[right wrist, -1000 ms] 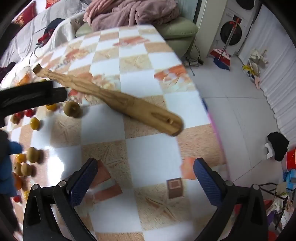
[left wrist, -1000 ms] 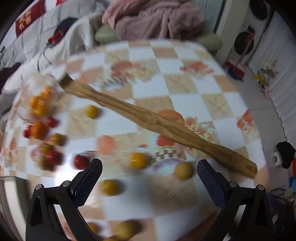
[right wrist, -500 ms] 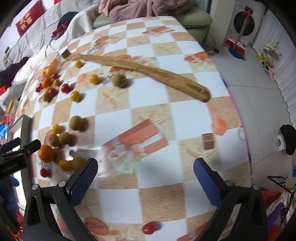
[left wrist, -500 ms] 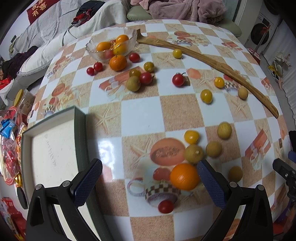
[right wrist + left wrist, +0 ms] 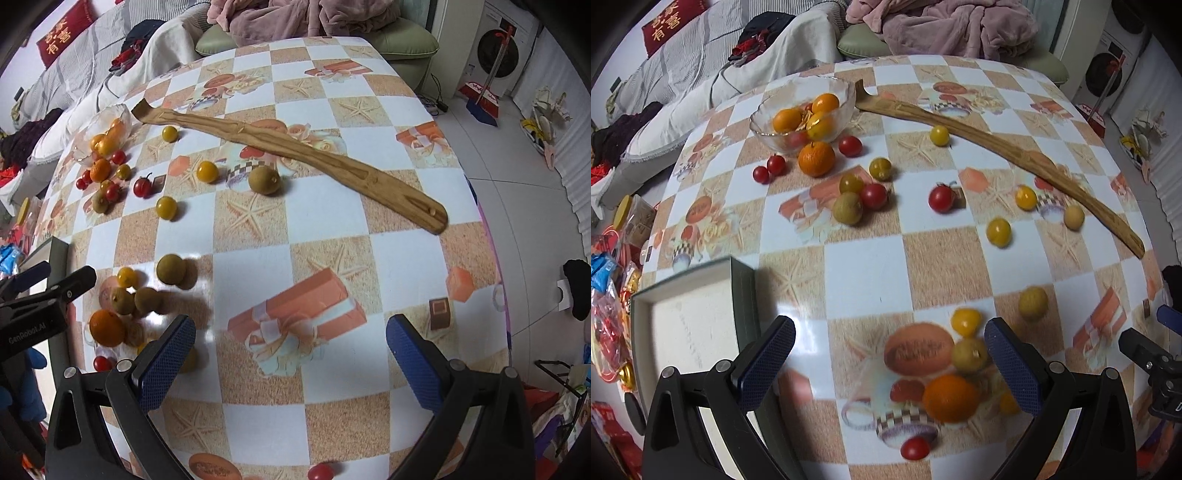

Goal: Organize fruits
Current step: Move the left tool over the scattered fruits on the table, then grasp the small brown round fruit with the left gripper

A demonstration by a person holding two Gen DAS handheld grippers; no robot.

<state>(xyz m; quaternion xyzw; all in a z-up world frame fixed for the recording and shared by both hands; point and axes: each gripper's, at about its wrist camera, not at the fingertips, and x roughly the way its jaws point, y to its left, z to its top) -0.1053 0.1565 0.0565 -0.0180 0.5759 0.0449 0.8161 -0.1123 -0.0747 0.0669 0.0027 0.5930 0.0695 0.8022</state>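
Note:
Several small fruits lie scattered on a checkered table (image 5: 864, 266): oranges, red and yellow cherry tomatoes, brownish longans. A glass bowl (image 5: 803, 114) at the far left holds oranges. My left gripper (image 5: 888, 360) is open and empty above the near table; an orange (image 5: 949, 397) and a longan (image 5: 967, 354) lie between its fingers. My right gripper (image 5: 290, 362) is open and empty over the right side of the table. A cluster with an orange (image 5: 107, 326) lies left of it.
A long wooden back-scratcher (image 5: 1001, 147) lies diagonally across the far table and also shows in the right wrist view (image 5: 295, 155). A dark-rimmed white box (image 5: 690, 325) sits at the near left corner. A sofa with blankets (image 5: 942, 26) stands behind the table.
Both grippers have pulled back and up from the table, so more of the table and fruit shows. Both stay open and empty.

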